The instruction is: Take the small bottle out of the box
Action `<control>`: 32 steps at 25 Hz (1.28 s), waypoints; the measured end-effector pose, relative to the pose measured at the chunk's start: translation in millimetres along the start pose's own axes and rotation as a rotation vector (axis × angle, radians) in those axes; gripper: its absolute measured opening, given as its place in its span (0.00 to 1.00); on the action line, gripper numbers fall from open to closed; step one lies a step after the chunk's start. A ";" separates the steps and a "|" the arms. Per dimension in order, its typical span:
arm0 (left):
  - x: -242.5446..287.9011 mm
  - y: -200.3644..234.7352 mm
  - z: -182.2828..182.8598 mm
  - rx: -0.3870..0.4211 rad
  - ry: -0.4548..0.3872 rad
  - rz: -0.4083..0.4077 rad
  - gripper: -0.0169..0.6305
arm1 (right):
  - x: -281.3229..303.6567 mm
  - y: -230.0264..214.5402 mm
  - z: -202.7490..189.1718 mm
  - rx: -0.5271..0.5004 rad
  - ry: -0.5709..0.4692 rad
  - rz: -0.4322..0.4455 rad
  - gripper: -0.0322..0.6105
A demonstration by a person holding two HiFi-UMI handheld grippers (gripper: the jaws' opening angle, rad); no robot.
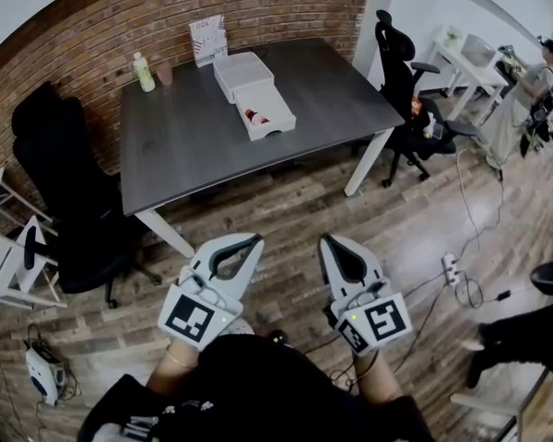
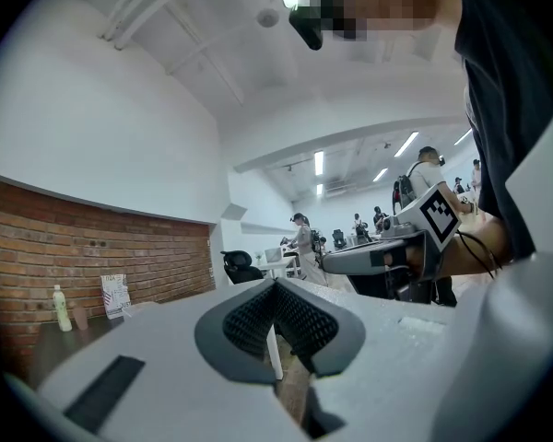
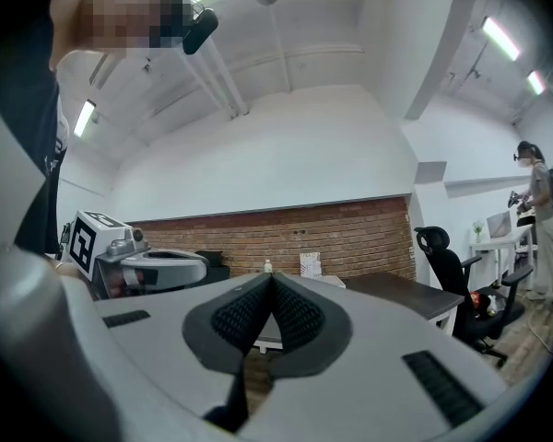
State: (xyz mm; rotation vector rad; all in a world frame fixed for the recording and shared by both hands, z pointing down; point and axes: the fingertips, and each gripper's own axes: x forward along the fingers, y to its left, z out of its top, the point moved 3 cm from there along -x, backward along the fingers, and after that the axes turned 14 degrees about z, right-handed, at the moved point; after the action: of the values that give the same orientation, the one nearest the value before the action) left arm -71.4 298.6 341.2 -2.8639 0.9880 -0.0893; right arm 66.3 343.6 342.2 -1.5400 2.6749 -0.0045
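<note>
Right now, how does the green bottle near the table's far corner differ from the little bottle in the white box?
The pale green plastic bottle stands upright on the bare dark grey table. The small red-and-white bottle seems to lie on its side inside the open white box. The green one also looks clearly bigger, and it is one plain colour rather than two. Both are on the same table.

No writing legible from here, white upright printed card [image 1: 207, 40] at the far edge of the dark grey rectangular table [image 1: 184, 136], its print too small to read.
</note>
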 end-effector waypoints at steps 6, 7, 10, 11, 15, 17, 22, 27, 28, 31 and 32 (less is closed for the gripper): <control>12.2 1.7 -2.8 0.021 0.009 0.010 0.03 | -1.1 -14.1 -2.3 -0.004 -0.003 -0.007 0.05; 16.1 4.9 -2.9 0.021 0.008 0.013 0.03 | 1.9 -17.9 -2.8 -0.005 0.000 -0.007 0.05; 33.0 16.0 -3.6 0.015 0.004 0.015 0.03 | 11.8 -33.2 -1.7 -0.013 0.008 -0.016 0.05; 40.5 19.9 -3.9 0.015 0.001 0.012 0.03 | 15.4 -39.7 -0.7 -0.018 0.010 -0.021 0.05; 75.8 36.1 -4.5 -0.006 -0.027 -0.016 0.03 | 31.7 -67.5 0.7 -0.026 0.023 -0.046 0.05; 92.9 46.1 -4.4 -0.036 -0.034 -0.033 0.03 | 41.4 -82.1 0.1 -0.023 0.030 -0.060 0.05; 131.8 78.4 -5.6 -0.024 -0.035 -0.024 0.03 | 77.5 -116.8 0.3 -0.013 0.038 -0.063 0.05; 164.6 118.8 -9.1 -0.003 -0.031 -0.003 0.03 | 125.1 -144.8 -0.1 -0.005 0.051 -0.047 0.06; 170.0 127.5 -10.3 -0.002 -0.032 0.000 0.03 | 135.2 -148.8 -1.1 -0.004 0.056 -0.043 0.06; 185.2 154.3 -15.0 -0.017 -0.024 0.009 0.03 | 165.4 -160.6 -2.1 -0.005 0.073 -0.032 0.06; 190.0 163.3 -16.8 -0.024 -0.020 0.013 0.03 | 175.1 -164.7 -2.0 -0.005 0.077 -0.030 0.06</control>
State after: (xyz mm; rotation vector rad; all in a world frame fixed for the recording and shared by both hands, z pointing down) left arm -23.3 52.1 341.4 -2.8743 1.0102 -0.0477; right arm 120.8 109.4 341.1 -1.6131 2.7118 -0.0599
